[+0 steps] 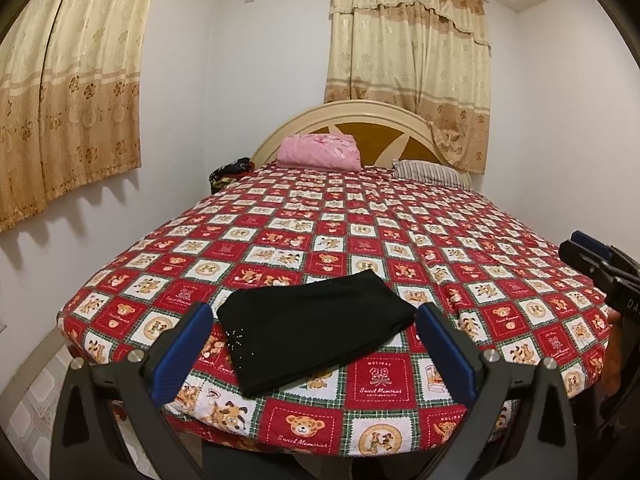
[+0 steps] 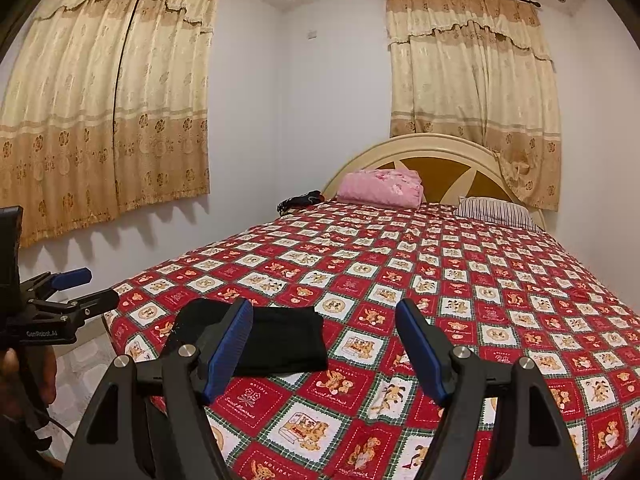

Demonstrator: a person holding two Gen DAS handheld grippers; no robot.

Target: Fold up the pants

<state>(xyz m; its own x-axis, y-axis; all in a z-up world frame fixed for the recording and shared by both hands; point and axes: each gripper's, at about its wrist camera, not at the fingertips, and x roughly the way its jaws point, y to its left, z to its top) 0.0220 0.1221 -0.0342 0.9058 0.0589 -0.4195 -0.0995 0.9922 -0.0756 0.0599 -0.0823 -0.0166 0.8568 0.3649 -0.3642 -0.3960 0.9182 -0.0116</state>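
Nearest, the left tool (image 1: 312,320) and right tool (image 2: 324,320) both hang released above the bed's foot, grasping nothing; the folded black pants (image 1: 314,332) lie flat on the teddy-bear bedspread (image 1: 360,220); farther off, a pink blanket (image 1: 320,152) rests against the headboard (image 1: 384,128).

left gripper (image 1: 314,322): jaws wide, empty | right gripper (image 2: 324,320): jaws wide, empty

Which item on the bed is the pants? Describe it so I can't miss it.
Start at the bed with its red teddy-bear sheet. The pants lie folded at the near edge, far from the pink bundle and striped pillow by the headboard. They're the only plain black item.
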